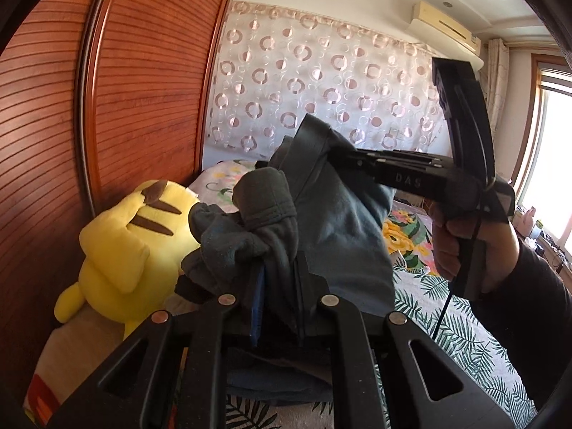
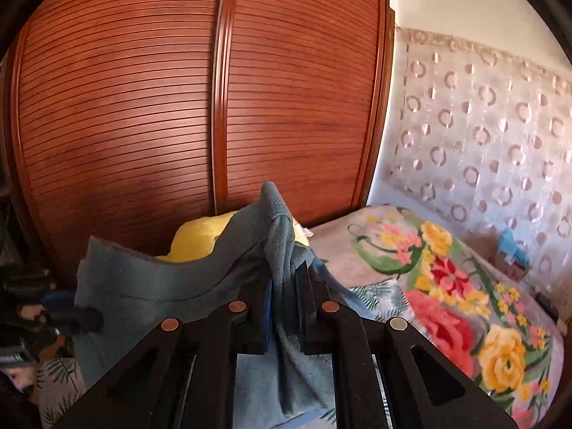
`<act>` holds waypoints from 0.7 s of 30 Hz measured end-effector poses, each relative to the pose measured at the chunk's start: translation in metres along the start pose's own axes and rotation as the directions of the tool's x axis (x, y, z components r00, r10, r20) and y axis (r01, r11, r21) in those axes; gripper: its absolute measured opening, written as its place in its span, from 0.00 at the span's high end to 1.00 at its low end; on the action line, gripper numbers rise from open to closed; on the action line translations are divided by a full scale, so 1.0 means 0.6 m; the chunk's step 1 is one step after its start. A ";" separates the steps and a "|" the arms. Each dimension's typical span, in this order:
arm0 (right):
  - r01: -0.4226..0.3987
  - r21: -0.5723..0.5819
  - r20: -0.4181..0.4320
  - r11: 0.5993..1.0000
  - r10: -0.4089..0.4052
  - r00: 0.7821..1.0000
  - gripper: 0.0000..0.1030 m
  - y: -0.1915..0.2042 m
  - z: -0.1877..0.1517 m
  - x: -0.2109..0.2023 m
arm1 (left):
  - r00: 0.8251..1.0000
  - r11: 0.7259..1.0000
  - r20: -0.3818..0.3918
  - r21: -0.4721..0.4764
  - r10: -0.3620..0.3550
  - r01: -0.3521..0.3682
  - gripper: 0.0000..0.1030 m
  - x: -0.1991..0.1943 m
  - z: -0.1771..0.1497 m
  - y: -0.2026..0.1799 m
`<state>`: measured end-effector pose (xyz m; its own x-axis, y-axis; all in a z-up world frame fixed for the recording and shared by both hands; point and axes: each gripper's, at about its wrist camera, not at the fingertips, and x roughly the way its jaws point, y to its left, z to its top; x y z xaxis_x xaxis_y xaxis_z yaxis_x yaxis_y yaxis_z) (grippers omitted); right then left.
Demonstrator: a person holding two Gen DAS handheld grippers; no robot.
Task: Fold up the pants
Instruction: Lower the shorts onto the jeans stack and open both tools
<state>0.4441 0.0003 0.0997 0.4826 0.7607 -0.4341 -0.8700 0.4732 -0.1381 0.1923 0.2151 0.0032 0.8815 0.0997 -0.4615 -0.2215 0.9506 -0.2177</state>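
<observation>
The pants [image 1: 336, 221] are grey-blue fleece, held up in the air between both grippers. My left gripper [image 1: 279, 279] is shut on a bunched edge of the pants. In the left wrist view my right gripper [image 1: 321, 150] reaches in from the right, held by a hand [image 1: 461, 246], its fingers shut on the cloth's upper edge. In the right wrist view my right gripper [image 2: 286, 286] is shut on a fold of the pants [image 2: 171, 286], which stretch left to my left gripper [image 2: 85, 320]. The lower part of the pants hangs out of sight.
A bed with a leaf-print sheet [image 1: 461, 325] and a floral blanket [image 2: 464, 286] lies below. A yellow plush toy [image 1: 132, 246] sits against the wooden wardrobe doors [image 2: 214, 107]. A circle-patterned curtain [image 1: 321, 85] hangs behind, a window [image 1: 554, 164] to the right.
</observation>
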 end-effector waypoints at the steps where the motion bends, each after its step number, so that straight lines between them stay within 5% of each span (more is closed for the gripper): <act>1: 0.005 0.001 -0.004 1.000 -0.005 1.000 0.87 0.001 0.003 0.002 | 1.000 1.000 -0.001 -0.004 0.001 -0.001 0.86 0.001 -0.001 0.002; 7: 0.024 0.058 0.006 0.998 -0.025 1.000 0.64 -0.015 0.016 -0.007 | 1.000 1.000 -0.011 -0.011 0.006 -0.007 0.86 -0.002 -0.006 -0.002; 21: 0.052 0.129 -0.110 0.990 -0.037 0.993 0.64 -0.040 -0.027 0.012 | 0.999 0.999 -0.034 -0.003 0.043 -0.043 0.86 0.005 -0.010 -0.001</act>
<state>0.4668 -0.0128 0.0858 0.5009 0.6888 -0.5241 -0.8238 0.5651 -0.0445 0.1926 0.2128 -0.0033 0.8567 0.1302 -0.4991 -0.2603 0.9445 -0.2004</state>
